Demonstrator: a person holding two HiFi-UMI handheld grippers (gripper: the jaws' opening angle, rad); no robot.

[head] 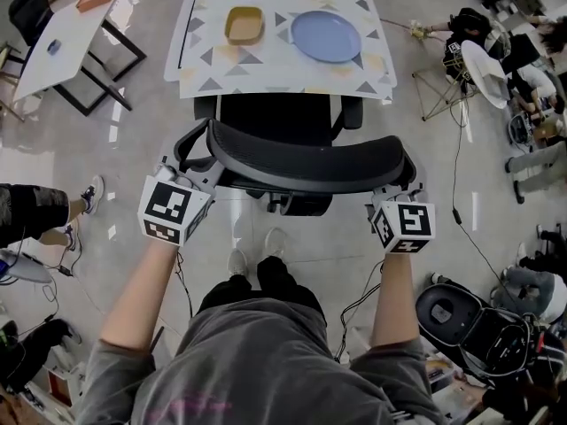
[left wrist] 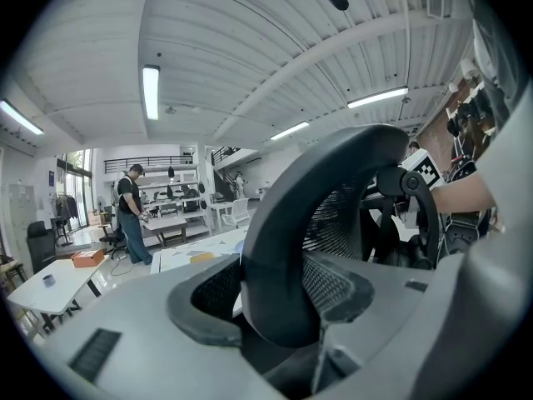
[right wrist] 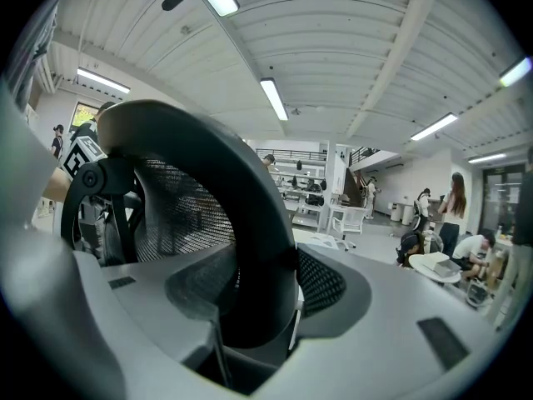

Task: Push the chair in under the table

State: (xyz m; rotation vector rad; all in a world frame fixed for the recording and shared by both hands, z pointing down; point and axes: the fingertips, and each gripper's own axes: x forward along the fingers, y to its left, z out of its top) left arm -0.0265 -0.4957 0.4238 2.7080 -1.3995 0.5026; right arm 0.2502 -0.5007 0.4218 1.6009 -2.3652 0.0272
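A black mesh office chair [head: 306, 162] stands in front of me, its seat [head: 275, 118] reaching the near edge of the table [head: 208, 69] with the patterned top. My left gripper [head: 205, 162] is shut on the left end of the curved backrest rim. My right gripper [head: 400, 189] is shut on the right end. In the left gripper view the black rim [left wrist: 283, 223] fills the gap between the grey jaws of the left gripper [left wrist: 283, 307]. The right gripper view shows the same rim [right wrist: 241, 215] wedged in the right gripper [right wrist: 250, 307]. The chair's base is hidden below the seat.
On the table lie a yellow dish [head: 244, 25] and a blue plate [head: 325, 35]. A white side table [head: 62, 38] stands at the far left. A person's legs [head: 35, 215] are at the left, seated people and a wire stool [head: 443, 82] at the right, a black case [head: 469, 321] near my right foot.
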